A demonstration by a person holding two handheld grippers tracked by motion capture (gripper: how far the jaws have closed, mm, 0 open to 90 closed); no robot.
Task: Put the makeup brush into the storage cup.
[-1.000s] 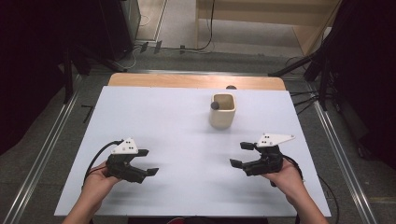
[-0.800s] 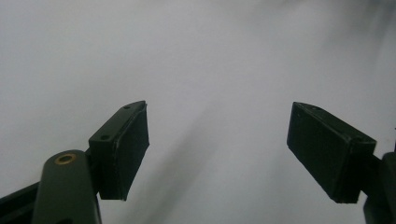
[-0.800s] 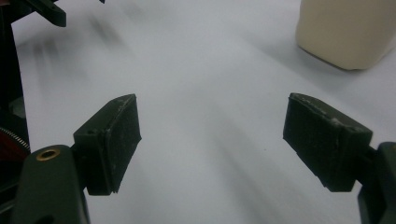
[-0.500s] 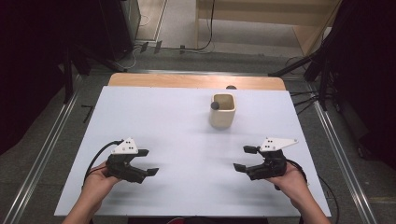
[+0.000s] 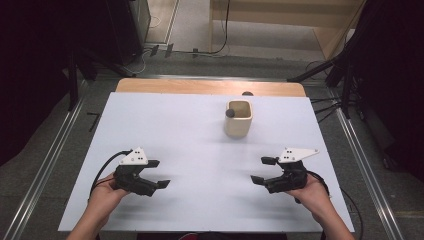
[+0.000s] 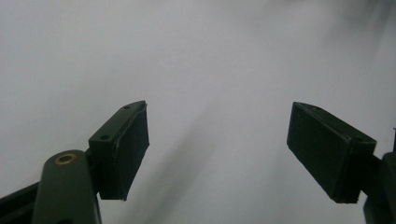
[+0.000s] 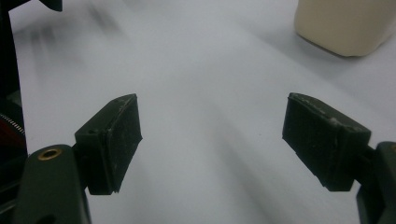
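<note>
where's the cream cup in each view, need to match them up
High view: the cream cup stands on the white table, right of centre toward the far edge, beyond the right gripper.
Left gripper view: the cup is not in the picture; bare tabletop lies between the open jaws.
Right gripper view: the cup's lower part sits at the top right corner.
Shared landmark: the white table surface.

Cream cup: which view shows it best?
The high view: the whole cream cup stands upright on the white table, its open top visible, a small dark ball at its rim. The right gripper view catches just its lower body at the top edge. The left gripper view faces bare table.
</note>
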